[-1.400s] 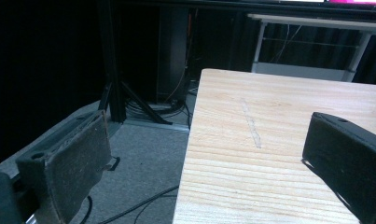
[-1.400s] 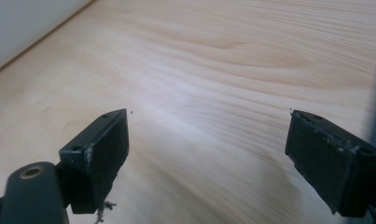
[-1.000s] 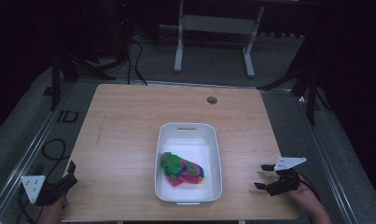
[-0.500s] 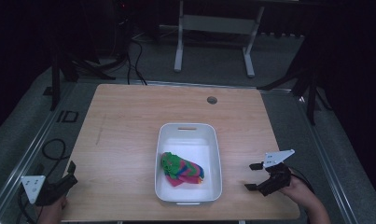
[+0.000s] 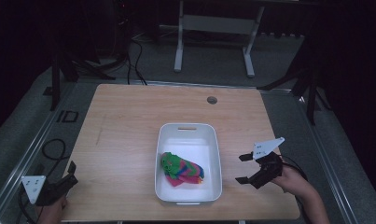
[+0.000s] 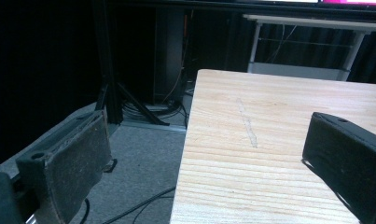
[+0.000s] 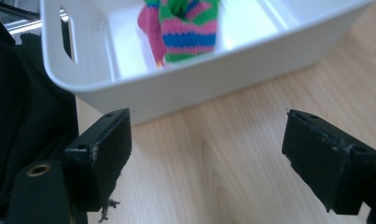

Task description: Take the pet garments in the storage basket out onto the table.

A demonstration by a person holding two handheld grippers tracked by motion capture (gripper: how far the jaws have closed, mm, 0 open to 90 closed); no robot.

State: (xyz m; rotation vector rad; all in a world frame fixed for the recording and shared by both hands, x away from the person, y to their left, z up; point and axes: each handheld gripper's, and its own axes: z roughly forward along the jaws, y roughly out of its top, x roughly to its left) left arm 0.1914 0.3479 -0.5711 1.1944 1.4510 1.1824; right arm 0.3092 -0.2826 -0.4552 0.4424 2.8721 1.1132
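The striped sock (image 5: 182, 168) lies bunched in the near half of the white tub (image 5: 212, 140), which sits on the table (image 5: 129, 121) closer to its near edge than its far one. The sock rests toward the tub's left wall, with bare white floor beyond it up to the far handle slot. From my right gripper view the sock (image 7: 183, 28) stands up above the tub's rim (image 7: 213, 79), with open wood between that wall and my jaws.

My right gripper (image 5: 243, 169) hovers over the table's near right part, just beside the tub's right wall, apart from it and holding nothing, jaws spread wide. Bare wood runs from there to the right edge and the near right corner. Against a second ago it has moved in from nearer the right edge toward the tub and turned to face it. My right hand (image 5: 288, 177) comes in from the near right corner.

My left gripper (image 5: 73, 171) sits at the near left corner, unchanged, one jaw over the wood and one past the left edge, parted wide and empty, well apart from the tub.
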